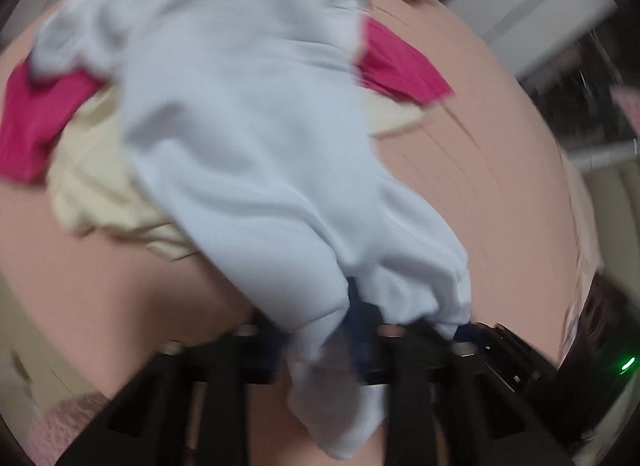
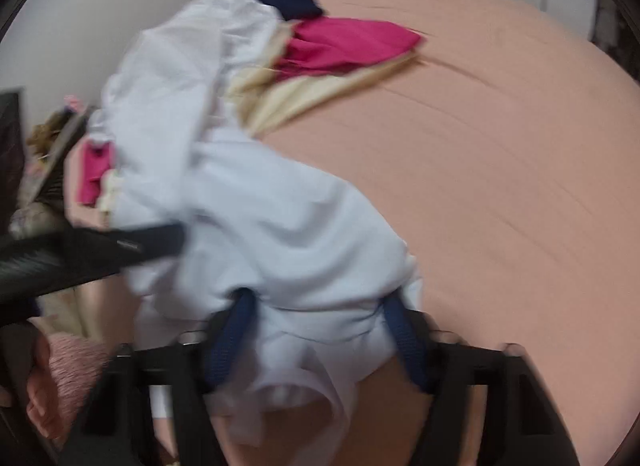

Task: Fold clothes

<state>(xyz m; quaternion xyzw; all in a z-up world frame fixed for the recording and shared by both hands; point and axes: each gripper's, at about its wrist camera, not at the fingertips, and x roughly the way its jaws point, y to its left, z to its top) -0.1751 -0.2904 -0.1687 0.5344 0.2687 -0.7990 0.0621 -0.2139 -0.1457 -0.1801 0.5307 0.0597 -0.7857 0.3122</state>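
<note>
pale-blue garment (image 1: 248, 137) one, pink cloth (image 2: 344, 45) one

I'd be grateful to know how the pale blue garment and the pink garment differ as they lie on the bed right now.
The pale blue garment lies on top; the pink garment sits beneath, peeking out on both sides. The pale blue garment is pinched by the left gripper and right gripper; the pink garment is untouched. Both are unfolded on the peach bedsheet.
</note>
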